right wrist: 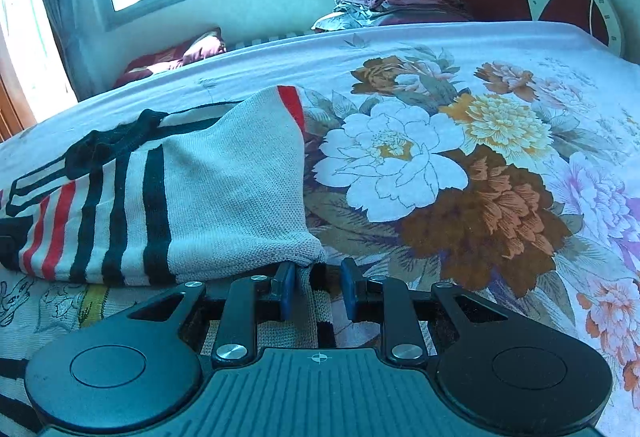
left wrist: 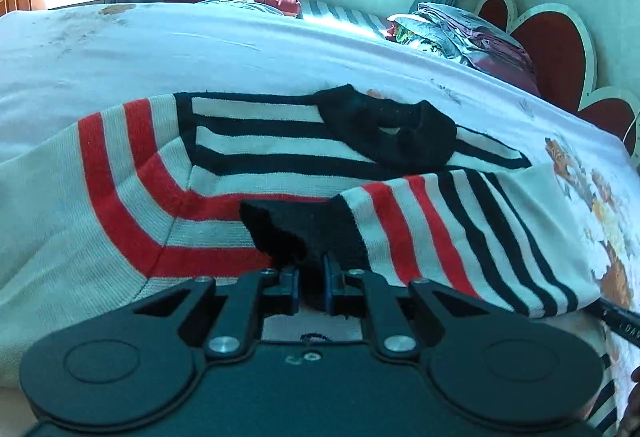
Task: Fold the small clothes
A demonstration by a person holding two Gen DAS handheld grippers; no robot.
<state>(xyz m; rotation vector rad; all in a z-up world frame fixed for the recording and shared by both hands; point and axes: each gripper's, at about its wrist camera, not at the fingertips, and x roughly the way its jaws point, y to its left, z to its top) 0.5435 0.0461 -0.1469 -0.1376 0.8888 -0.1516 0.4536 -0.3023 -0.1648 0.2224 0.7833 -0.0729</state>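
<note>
While the striped sweater (left wrist: 256, 173) lies spread on the bed (left wrist: 200, 49), my left claw (left wrist: 312, 273) is pinched shut on its black cuff (left wrist: 296, 233). My right claw (right wrist: 316, 285) stands part open, a pale corner of knit at its left pad; whether it grips, I cannot tell. I judge it soft, light and stretchy: best held at cuffs and hems.
</note>
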